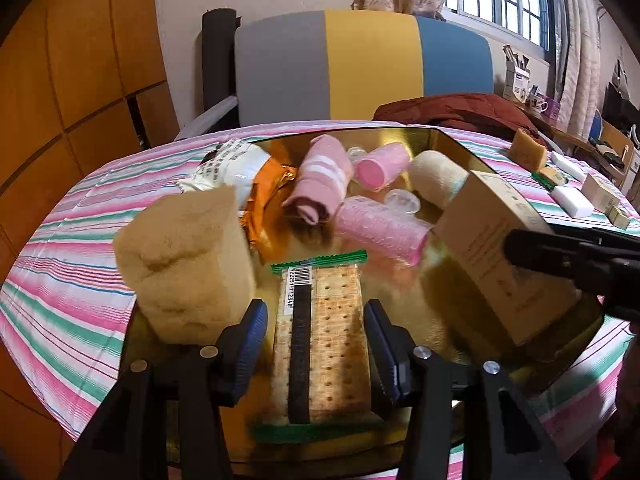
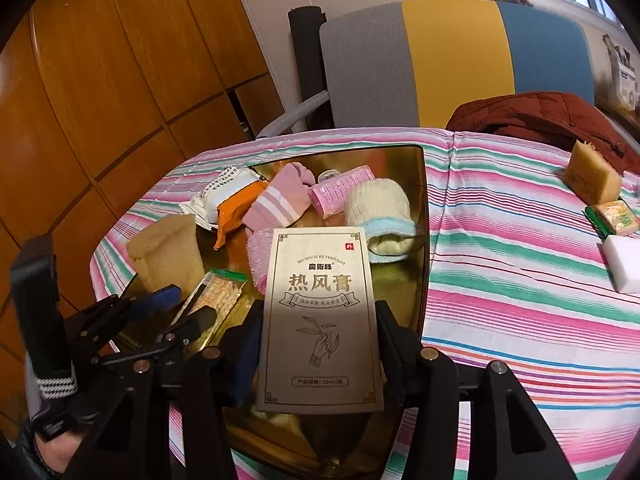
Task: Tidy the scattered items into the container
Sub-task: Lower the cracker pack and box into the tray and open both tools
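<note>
Left tongs (image 1: 316,344) clamped on cracker pack (image 1: 320,344) over gold tray (image 2: 420,216). Right tongs (image 2: 318,354) gripping beige box (image 2: 320,320) above tray. Sponge (image 1: 184,264) just left, pink rollers (image 1: 380,232) ahead.

The gold tray (image 2: 420,216) is crowded: a sponge block (image 1: 184,264) at its left edge, rolled socks (image 1: 324,176) and pink rollers (image 1: 380,232) across the far half. Bare tray floor shows only near the right wall, probably narrow. The striped cloth (image 2: 500,280) between the tray and the white eraser (image 2: 622,262) lies open.
</note>
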